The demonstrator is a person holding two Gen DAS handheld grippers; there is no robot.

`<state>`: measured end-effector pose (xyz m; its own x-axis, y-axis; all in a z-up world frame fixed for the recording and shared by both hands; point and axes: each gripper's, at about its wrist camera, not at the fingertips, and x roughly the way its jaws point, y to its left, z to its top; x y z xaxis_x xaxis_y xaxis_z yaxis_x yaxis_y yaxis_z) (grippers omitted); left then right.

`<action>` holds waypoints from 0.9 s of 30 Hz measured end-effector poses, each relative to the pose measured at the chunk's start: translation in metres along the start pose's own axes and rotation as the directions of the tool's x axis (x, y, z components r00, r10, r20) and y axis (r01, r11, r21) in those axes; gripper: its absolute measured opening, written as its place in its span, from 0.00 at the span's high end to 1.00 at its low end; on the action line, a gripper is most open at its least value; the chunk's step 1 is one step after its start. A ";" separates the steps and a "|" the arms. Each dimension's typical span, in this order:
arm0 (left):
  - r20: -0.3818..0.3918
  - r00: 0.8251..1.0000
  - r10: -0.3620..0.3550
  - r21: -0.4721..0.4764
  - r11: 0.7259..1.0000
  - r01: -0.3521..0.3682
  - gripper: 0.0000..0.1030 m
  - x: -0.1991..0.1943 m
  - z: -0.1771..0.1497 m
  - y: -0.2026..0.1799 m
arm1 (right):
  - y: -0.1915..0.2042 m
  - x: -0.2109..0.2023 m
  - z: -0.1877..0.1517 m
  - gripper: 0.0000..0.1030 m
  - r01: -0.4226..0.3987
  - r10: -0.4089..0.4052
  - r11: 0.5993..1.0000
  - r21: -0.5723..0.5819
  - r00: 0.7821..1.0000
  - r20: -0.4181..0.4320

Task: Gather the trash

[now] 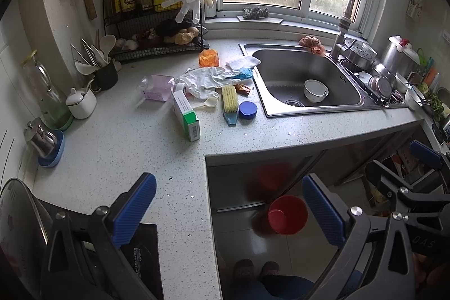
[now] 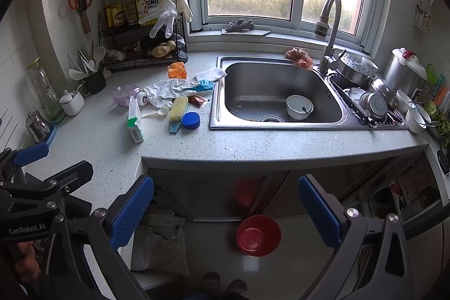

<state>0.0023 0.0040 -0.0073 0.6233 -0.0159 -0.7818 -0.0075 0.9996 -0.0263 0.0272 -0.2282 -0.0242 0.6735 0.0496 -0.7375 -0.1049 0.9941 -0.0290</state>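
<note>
From the left wrist view, we hold the left gripper (image 1: 229, 211) with its ribbed blue pads spread wide and nothing between them, hanging over the counter's front corner. Nothing looks collected yet: the litter sits in a loose heap on the speckled grey stone counter (image 1: 118, 148), just left of the stainless steel sink (image 1: 306, 80). We see a limp white rubber glove (image 1: 205, 78) draped over a crumpled blue glove (image 1: 243, 73), a crinkly orange plastic wrapper (image 1: 209, 58), a folded white paper towel (image 1: 243, 62), a small brown foil sachet (image 1: 242, 88), and a green-and-white cardboard box (image 1: 185, 114) lying flat. A clear soft plastic bottle (image 1: 156, 87) lies on its side near them. On the floor below stands a smooth red plastic bucket (image 1: 287, 214), seemingly empty.

Over to the right wrist view: the right gripper (image 2: 225, 211) is also gaping wide and empty, well short of the heap. Here a yellow-bristled scrub brush (image 2: 178, 111) lies beside a round blue plastic lid (image 2: 191, 120) and a white plastic scoop (image 2: 160, 111); we judge those may be keepers rather than trash. A wrinkled pale sack (image 2: 160, 246) slumps on the floor under the counter, perhaps the bin bag. A crumpled reddish rag (image 2: 299, 56) sits on the sink's back rim. By our reckoning, every pick is left to do.
</note>
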 end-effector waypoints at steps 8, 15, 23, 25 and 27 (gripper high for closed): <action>0.001 1.000 0.005 0.006 1.000 -0.005 0.00 0.000 0.000 0.000 | 0.000 0.001 -0.003 0.00 -0.003 0.003 1.000 0.000 1.000 -0.007; 0.003 1.000 0.027 0.018 0.999 -0.027 0.00 -0.001 0.000 -0.006 | -0.004 0.001 -0.004 0.00 -0.016 0.016 1.000 0.011 1.000 -0.013; -0.013 0.999 0.034 0.011 0.999 -0.034 0.00 0.001 -0.002 -0.019 | -0.013 0.002 -0.004 0.00 -0.025 0.025 1.000 0.010 0.999 -0.025; -0.015 0.999 0.032 0.005 0.999 -0.032 0.00 0.002 -0.002 -0.023 | -0.017 0.002 -0.003 0.00 -0.028 0.028 1.000 0.008 0.999 -0.027; -0.015 0.999 0.034 0.001 0.999 -0.034 0.00 0.002 -0.001 -0.028 | -0.022 0.001 -0.003 0.00 -0.031 0.031 1.000 0.003 0.999 -0.024</action>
<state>0.0032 -0.0243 -0.0084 0.6110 0.0181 -0.7915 -0.0284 0.9996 0.0010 0.0283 -0.2499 -0.0261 0.6523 0.0780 -0.7540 -0.1232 0.9924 -0.0039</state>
